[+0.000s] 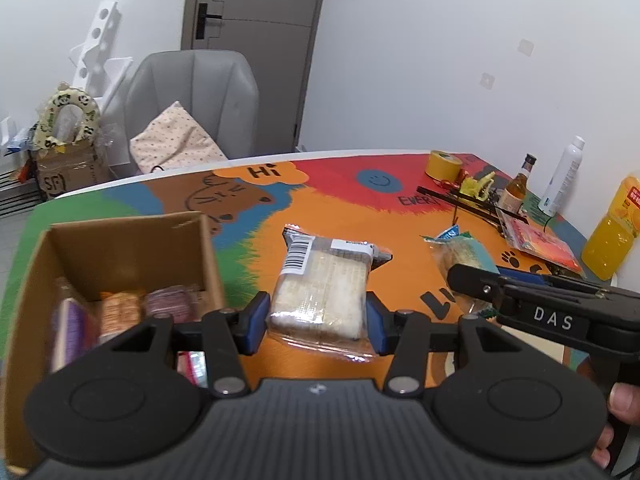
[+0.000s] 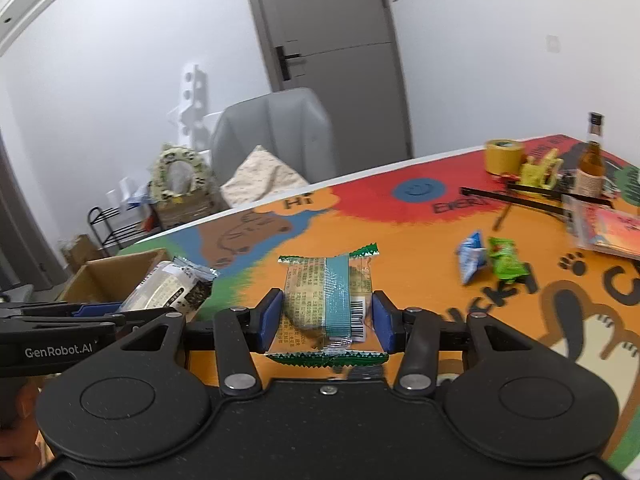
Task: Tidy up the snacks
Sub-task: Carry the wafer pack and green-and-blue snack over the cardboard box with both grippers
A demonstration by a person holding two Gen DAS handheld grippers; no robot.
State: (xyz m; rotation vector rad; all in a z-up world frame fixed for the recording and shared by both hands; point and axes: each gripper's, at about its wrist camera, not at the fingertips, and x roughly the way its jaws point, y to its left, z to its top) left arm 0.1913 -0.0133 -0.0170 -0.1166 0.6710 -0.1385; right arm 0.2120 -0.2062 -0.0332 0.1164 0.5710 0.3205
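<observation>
Both your grippers pinch a snack above the table (image 1: pixel 328 208).

Your left gripper (image 1: pixel 317 322) pinches a cracker pack (image 1: pixel 320 292) beside the box (image 1: pixel 120 248); only this view shows inside it, blurred packets (image 1: pixel 120 308) you can't identify. Your right gripper (image 2: pixel 326 322) pinches a green-edged pack (image 2: pixel 328 300); only there do you see two small packets (image 2: pixel 490 262) lying loose on the table.

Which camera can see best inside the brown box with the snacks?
The left wrist view. It looks down into the cardboard box and shows blurry wrapped snacks inside. The right wrist view catches only the box's rim at the far left.
</observation>
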